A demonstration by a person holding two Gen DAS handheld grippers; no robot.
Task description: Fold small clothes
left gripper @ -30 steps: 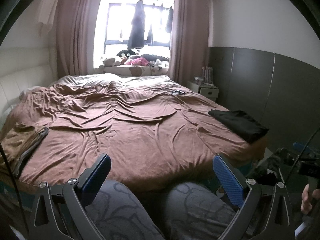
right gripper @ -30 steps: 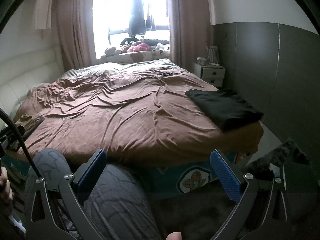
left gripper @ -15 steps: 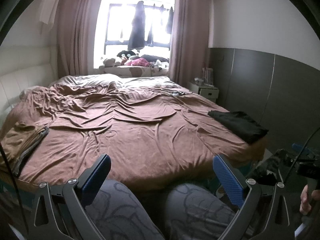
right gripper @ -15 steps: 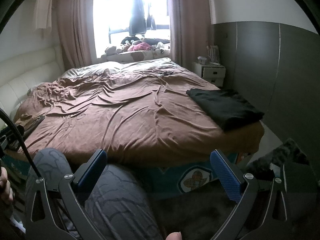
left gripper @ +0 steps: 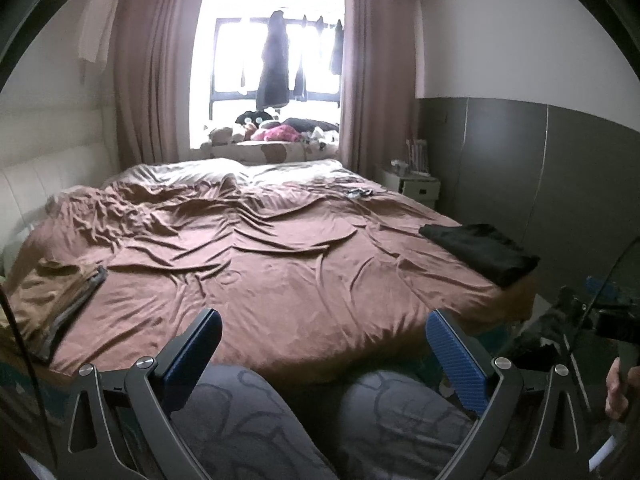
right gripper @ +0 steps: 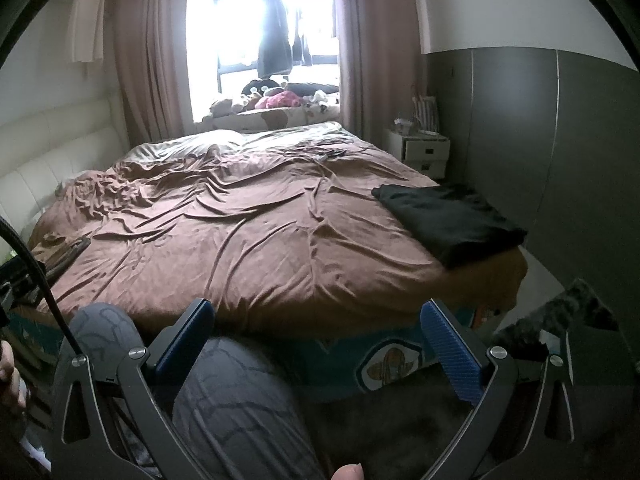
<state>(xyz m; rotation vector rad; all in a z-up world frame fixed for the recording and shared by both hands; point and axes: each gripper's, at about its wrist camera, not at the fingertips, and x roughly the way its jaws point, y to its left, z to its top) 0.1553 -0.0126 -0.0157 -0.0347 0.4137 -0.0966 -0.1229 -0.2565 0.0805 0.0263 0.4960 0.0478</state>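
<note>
Both grippers hang low over the person's knees at the near edge of the bed (left gripper: 280,280), well short of any cloth. The left gripper (left gripper: 324,344) has its blue-padded fingers spread wide with nothing between them but the patterned trouser legs behind; the right gripper (right gripper: 318,336) stands equally wide and holds nothing.

Two bundles of clothing lie on the brown bedspread. A black garment (right gripper: 448,220) sits at the right near corner, lying flat in a compact, roughly rectangular shape with one edge hanging slightly over the bed's side. At the left near edge lies a tan and grey pile (left gripper: 52,300), layered flat, its contents hard to make out. The wide middle of the bedspread is wrinkled.

This scene fits two stages: the black garment may be a folded piece already set aside, or a piece waiting to be drawn to the centre and folded. The pictures do not settle which.

Should a piece be taken up, a good grasp would come from pinching a single corner or hem edge rather than the whole stack, with both grippers on matching corners so the cloth spreads evenly. The wrinkles in the bedspread could snag a dragged garment, so lifting clear seems wiser than sliding.
</note>
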